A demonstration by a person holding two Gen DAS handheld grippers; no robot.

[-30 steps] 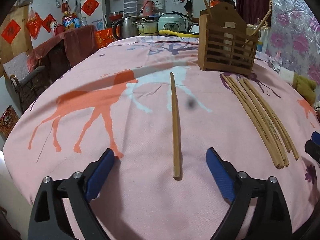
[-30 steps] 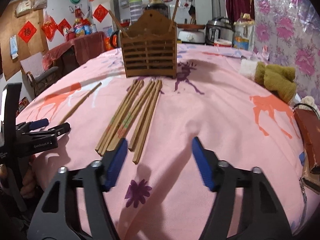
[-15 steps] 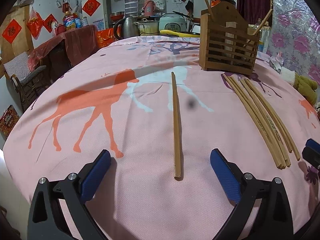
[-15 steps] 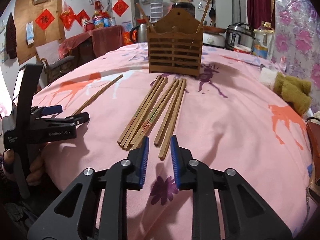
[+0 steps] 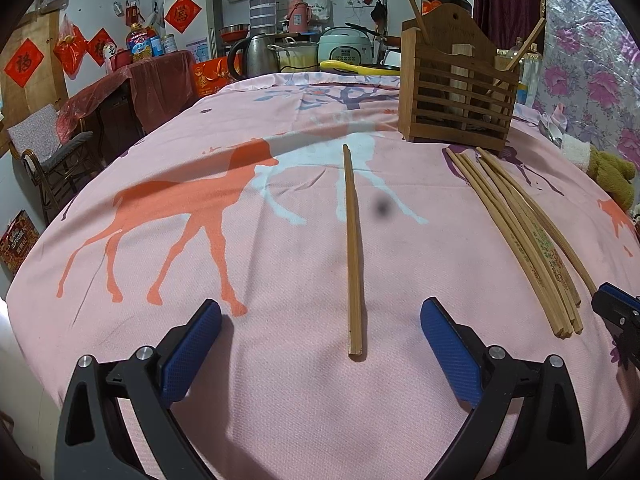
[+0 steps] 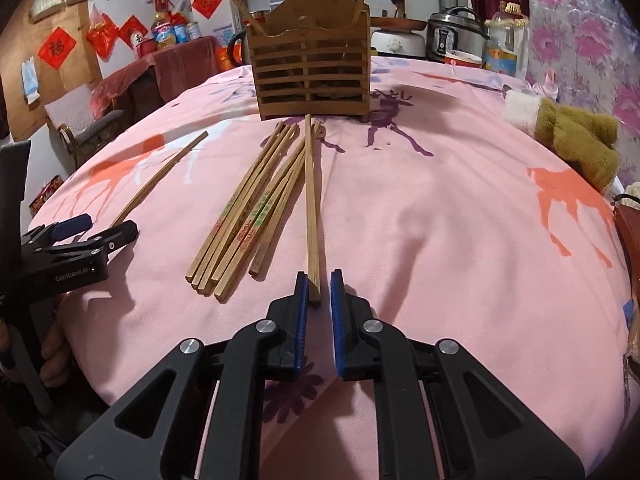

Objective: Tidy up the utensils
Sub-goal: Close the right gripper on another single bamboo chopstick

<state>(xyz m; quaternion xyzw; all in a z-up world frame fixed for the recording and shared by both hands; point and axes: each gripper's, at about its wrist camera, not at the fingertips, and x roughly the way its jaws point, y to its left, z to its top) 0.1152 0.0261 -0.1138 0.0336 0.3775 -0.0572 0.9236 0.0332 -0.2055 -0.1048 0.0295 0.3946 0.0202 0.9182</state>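
Note:
A wooden slatted holder [image 5: 456, 92] [image 6: 312, 68] stands at the far side of the pink tablecloth, with two chopsticks leaning in it. A lone chopstick [image 5: 352, 248] [image 6: 160, 176] lies lengthwise ahead of my left gripper [image 5: 320, 320], which is open wide with nothing between its pads. Several chopsticks lie in a bundle [image 5: 520, 232] [image 6: 248, 216]. My right gripper [image 6: 318, 284] is closing on the near end of one chopstick [image 6: 310, 200]. That stick rests against the left pad, and a narrow gap still shows at the right pad.
A brown and white plush toy [image 6: 572, 140] lies at the table's right edge. A brown box [image 6: 630, 240] sits further forward. Kettles, pots and a rice cooker [image 5: 344, 48] crowd the counter behind the table. A chair [image 5: 52, 160] stands at the left.
The right jaws went from wide apart to nearly together around the end of the rightmost chopstick. That stick now lies straight toward the holder, swung off the bundle. The left gripper stayed put.

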